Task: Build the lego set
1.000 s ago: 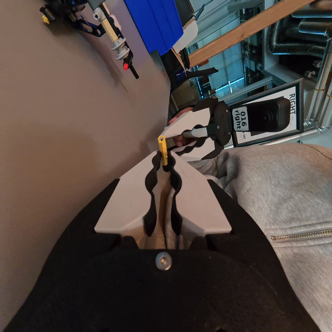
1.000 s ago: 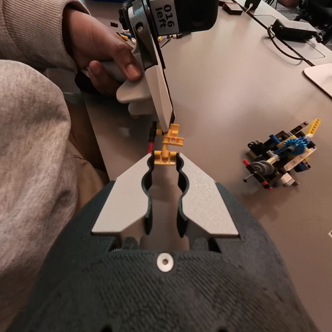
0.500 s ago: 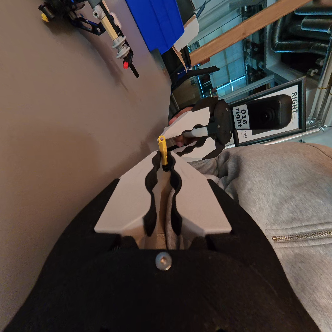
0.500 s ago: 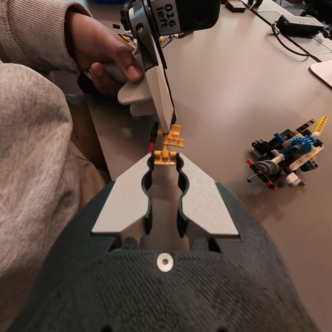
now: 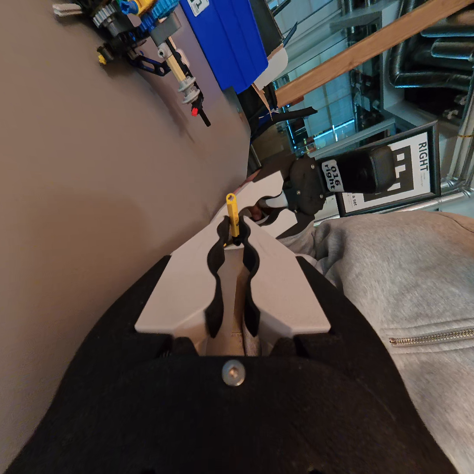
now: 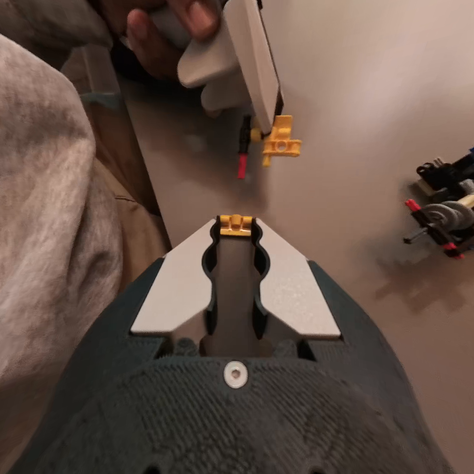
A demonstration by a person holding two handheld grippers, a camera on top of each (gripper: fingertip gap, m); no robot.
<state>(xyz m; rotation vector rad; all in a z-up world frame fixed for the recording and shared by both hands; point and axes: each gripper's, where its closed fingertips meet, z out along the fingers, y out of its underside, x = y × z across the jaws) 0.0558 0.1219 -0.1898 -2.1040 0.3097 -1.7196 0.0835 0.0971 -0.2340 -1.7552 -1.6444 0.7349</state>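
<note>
My left gripper [image 5: 234, 223] is shut on a small yellow lego assembly [image 5: 232, 213] with a black and red axle, held above the table edge. In the right wrist view the left gripper [image 6: 266, 123] shows ahead, holding that yellow assembly [image 6: 280, 141] with its red-tipped axle [image 6: 242, 154]. My right gripper [image 6: 236, 225] is shut on a separate yellow connector piece [image 6: 236, 226], a gap below the assembly. The right gripper [image 5: 259, 205] also shows just behind in the left wrist view. The partly built lego model [image 6: 446, 220] sits on the table to the right; it also shows in the left wrist view [image 5: 154, 48].
The grey table [image 6: 359, 102] has its near edge at the left, next to the person's grey sweatshirt [image 6: 38, 179]. A blue bin [image 5: 225, 43] stands beyond the model. A hand [image 6: 179, 23] grips the left gripper's handle. A framed sign [image 5: 410, 169] stands behind.
The two yellow pieces were joined or touching; now they are apart. The right gripper has pulled back with its connector, and the left gripper holds the assembly farther away.
</note>
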